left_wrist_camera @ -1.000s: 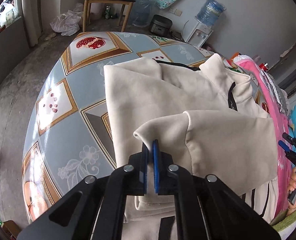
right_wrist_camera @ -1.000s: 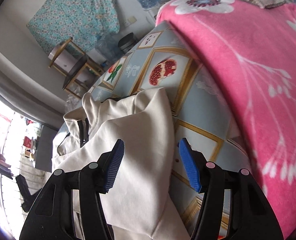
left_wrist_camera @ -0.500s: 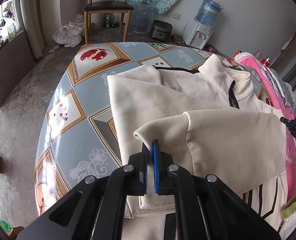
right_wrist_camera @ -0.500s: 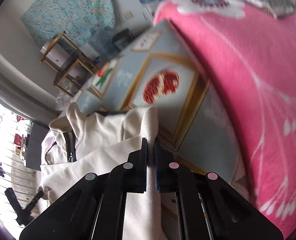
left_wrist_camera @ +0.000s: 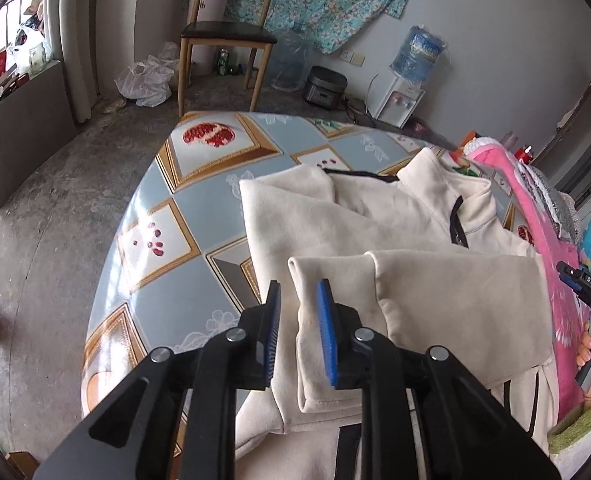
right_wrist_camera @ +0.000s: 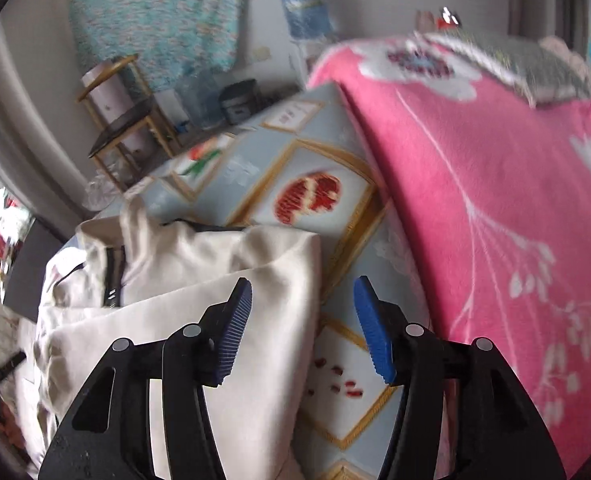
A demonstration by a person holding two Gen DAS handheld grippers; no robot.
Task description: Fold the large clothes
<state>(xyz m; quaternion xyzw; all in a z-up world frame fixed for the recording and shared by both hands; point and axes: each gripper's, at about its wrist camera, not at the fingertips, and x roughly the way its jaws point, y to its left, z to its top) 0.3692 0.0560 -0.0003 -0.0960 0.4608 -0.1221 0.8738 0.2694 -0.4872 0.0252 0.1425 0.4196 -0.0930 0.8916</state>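
Both claws, left gripper [left_wrist_camera: 297, 330] & right gripper [right_wrist_camera: 301, 330], were clenched on the cream jacket [left_wrist_camera: 375, 240] half a sec ago, now opening w/ nothing pinched, so garment lies mid-frame on patterned table [left_wrist_camera: 183, 240], this fold prob done.

My left claw [left_wrist_camera: 298, 307] and my right claw [right_wrist_camera: 302, 322] both tilt downward, jaws opening, pads gripping nothing.
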